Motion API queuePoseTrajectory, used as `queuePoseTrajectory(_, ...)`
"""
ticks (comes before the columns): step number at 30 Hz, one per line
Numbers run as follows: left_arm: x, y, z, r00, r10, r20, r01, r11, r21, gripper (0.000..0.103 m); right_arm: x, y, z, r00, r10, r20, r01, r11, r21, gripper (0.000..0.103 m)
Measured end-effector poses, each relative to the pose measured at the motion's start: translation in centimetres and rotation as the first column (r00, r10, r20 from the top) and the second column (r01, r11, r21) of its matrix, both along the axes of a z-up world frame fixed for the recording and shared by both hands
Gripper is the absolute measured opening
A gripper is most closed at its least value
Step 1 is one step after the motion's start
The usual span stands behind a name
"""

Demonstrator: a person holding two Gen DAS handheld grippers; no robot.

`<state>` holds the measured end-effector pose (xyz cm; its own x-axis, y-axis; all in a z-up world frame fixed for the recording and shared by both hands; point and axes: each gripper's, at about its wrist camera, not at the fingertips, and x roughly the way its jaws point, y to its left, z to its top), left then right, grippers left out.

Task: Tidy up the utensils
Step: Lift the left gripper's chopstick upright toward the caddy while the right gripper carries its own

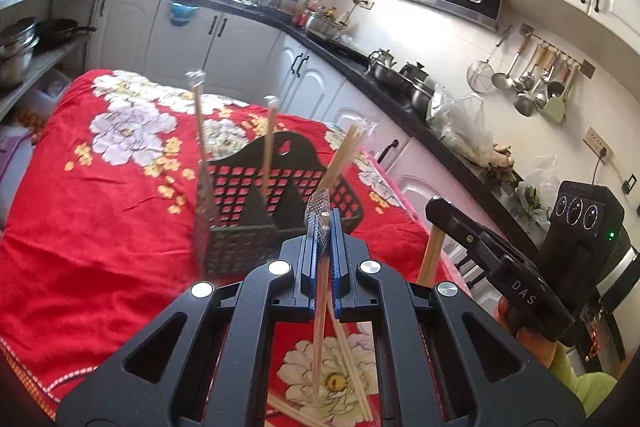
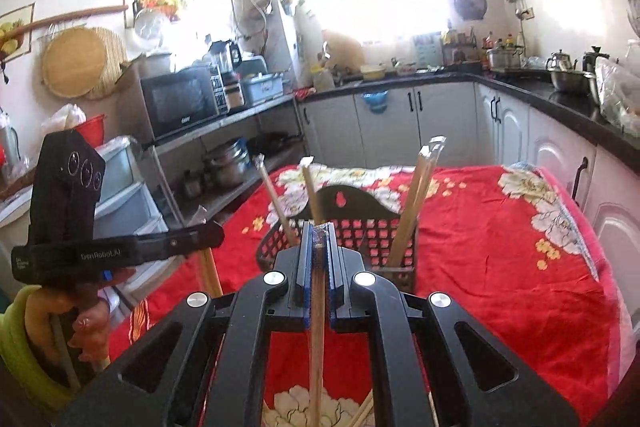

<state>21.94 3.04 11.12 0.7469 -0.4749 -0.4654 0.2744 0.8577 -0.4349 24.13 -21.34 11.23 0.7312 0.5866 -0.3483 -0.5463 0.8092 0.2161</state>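
Observation:
A black perforated utensil basket [image 1: 256, 211] stands on the red floral cloth; it also shows in the right wrist view [image 2: 360, 231]. Wrapped wooden chopsticks stand in it: two single pairs [image 1: 199, 131] at the left and a bundle [image 1: 344, 155] at the right. My left gripper [image 1: 325, 227] is shut on a wrapped chopstick pair [image 1: 320, 327] just in front of the basket. My right gripper [image 2: 319, 243] is shut on another chopstick pair [image 2: 317, 339] right before the basket. More chopsticks [image 1: 352, 367] lie on the cloth below.
The red floral cloth [image 2: 500, 267] covers the table. White cabinets with a black counter [image 1: 400, 83] run along the right, holding pots and bags. A shelf with a microwave [image 2: 180, 103] and pots stands at the left. The other gripper shows at the right [image 1: 520, 267].

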Motion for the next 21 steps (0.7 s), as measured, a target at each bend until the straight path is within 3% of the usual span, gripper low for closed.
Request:
queuePoseTrajectory(9, 1.1, -2.0, 3.0, 0.997, -0.032, 0.073, 0.030, 0.999, 0.023, 0.002, 0.2, -0.9, 2.1, 0.993, -0.046, 0.107, 0.043, 0.999, 0.034, 0.006)
queuePoseTrajectory(21, 2.3, -2.8, 7.4, 0.982, -0.016, 0.186, 0.010, 0.999, 0.032, 0.002, 1.5, -1.2, 4.9, 0.979, -0.084, 0.186, 0.066, 0.993, 0.102, 0.006)
